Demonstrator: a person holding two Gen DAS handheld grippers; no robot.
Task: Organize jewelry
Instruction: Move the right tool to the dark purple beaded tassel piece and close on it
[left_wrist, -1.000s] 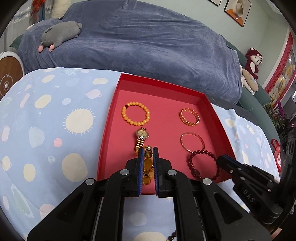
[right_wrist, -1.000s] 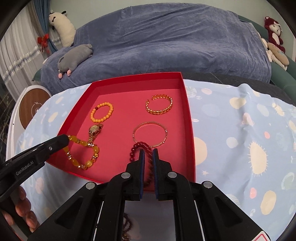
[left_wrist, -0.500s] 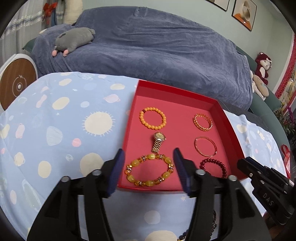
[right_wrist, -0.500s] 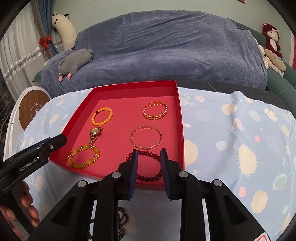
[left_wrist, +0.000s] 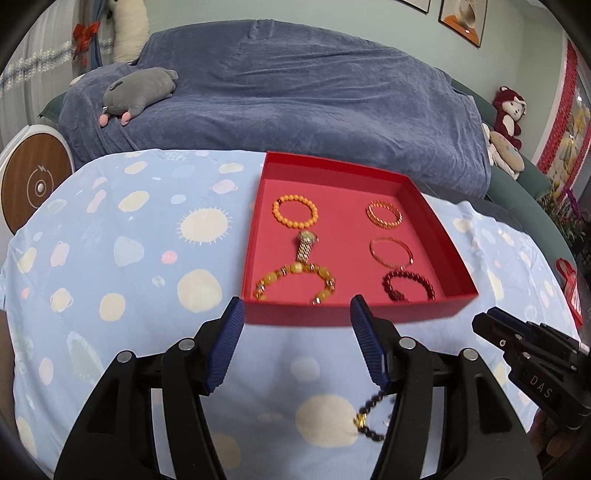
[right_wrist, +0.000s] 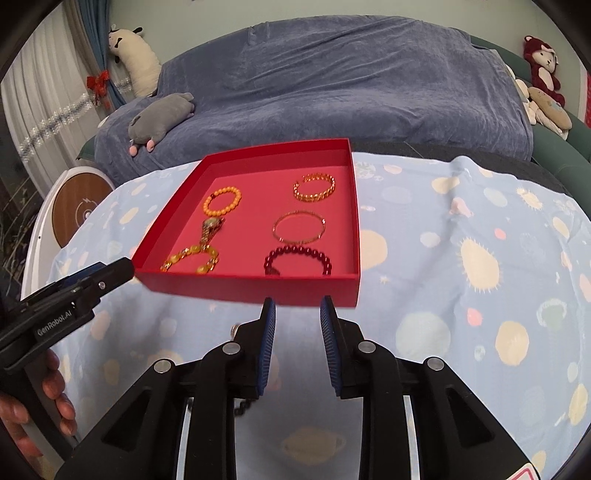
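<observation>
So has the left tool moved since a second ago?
Yes. The left tool has pulled back off the red tray, now open and empty before its near wall, the yellow bracelet left inside.

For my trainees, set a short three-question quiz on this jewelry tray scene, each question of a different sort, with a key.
1. True or false: the left gripper holds the yellow bead bracelet.
2. How many pieces lie in the red tray?
3. Which piece lies nearest the tray's front right corner? A) gold watch B) dark red bead bracelet C) orange bead bracelet

Key: 1. False; its jaws stand apart with nothing between them, short of the tray. 2. Six. 3. B.
</observation>
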